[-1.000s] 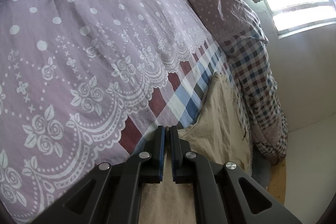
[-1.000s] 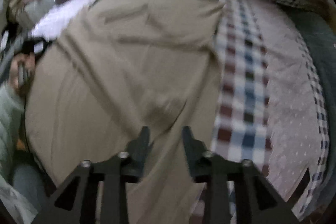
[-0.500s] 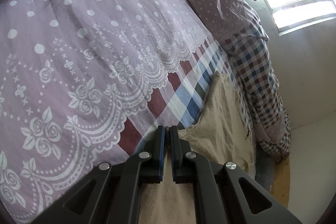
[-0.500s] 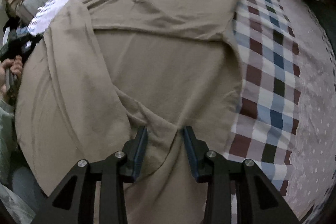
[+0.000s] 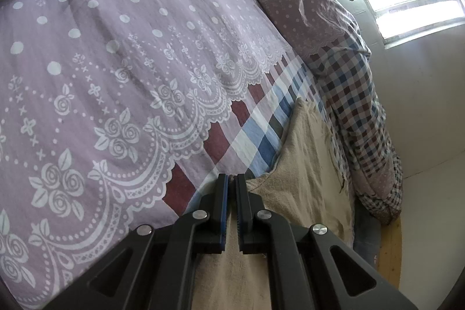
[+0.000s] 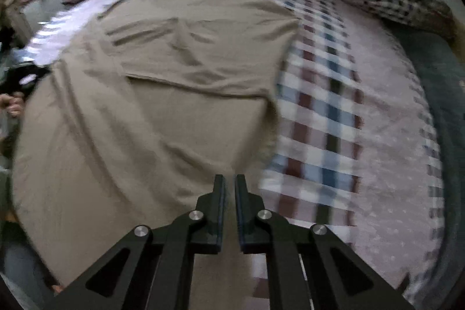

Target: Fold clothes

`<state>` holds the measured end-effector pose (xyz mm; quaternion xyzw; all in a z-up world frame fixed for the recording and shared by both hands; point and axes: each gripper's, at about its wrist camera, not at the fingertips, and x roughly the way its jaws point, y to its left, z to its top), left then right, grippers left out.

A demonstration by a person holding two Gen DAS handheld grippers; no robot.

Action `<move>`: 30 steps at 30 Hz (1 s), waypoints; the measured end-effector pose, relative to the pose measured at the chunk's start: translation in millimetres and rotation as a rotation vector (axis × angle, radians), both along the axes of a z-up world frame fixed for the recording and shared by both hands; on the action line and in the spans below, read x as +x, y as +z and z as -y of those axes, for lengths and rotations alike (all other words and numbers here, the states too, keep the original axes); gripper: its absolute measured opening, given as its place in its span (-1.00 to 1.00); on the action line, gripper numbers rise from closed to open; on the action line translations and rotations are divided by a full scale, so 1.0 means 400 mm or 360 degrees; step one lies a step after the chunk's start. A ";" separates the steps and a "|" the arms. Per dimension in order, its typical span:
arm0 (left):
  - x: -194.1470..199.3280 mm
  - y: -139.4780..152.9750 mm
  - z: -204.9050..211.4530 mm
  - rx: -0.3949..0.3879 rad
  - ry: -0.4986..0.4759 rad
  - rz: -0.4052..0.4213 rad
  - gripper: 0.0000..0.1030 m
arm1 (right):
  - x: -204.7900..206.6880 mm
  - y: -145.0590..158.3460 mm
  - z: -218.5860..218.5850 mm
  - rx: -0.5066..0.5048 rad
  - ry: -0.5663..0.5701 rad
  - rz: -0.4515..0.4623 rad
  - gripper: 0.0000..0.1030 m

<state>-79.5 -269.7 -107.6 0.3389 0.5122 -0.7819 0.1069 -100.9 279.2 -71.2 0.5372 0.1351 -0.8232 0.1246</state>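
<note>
Garment: I see a beige garment (image 6: pixel 162 112) spread across the patterned bedspread (image 5: pixel 122 54), one layer already lying over another near the far end.
Left gripper (image 5: pixel 231 182): jaws nearly closed, pinching an edge of the beige cloth.
Right gripper (image 6: pixel 229 183): jaws drawn close at the garment's near hem; the view is blurred, so it probably grips cloth.
Handling: I judge it light, limp and creasing easily; it will sag between holds.
Hold points: corners and hems, kept taut.
Surroundings: checked quilt (image 5: pixel 345 83) bunched along the bed's side.
</note>
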 end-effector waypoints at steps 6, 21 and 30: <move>0.000 0.002 -0.001 -0.0001 -0.0002 0.0001 -0.92 | -0.025 0.011 -0.011 -0.0062 0.0021 -0.0009 -0.65; 0.000 0.003 0.001 -0.0005 -0.0009 0.0000 -0.92 | -0.022 -0.069 0.107 0.0153 0.0293 0.0154 -0.90; 0.014 0.011 0.012 0.0060 -0.0001 -0.0010 -0.88 | 0.008 0.052 0.114 0.0165 0.0228 -0.0061 -0.91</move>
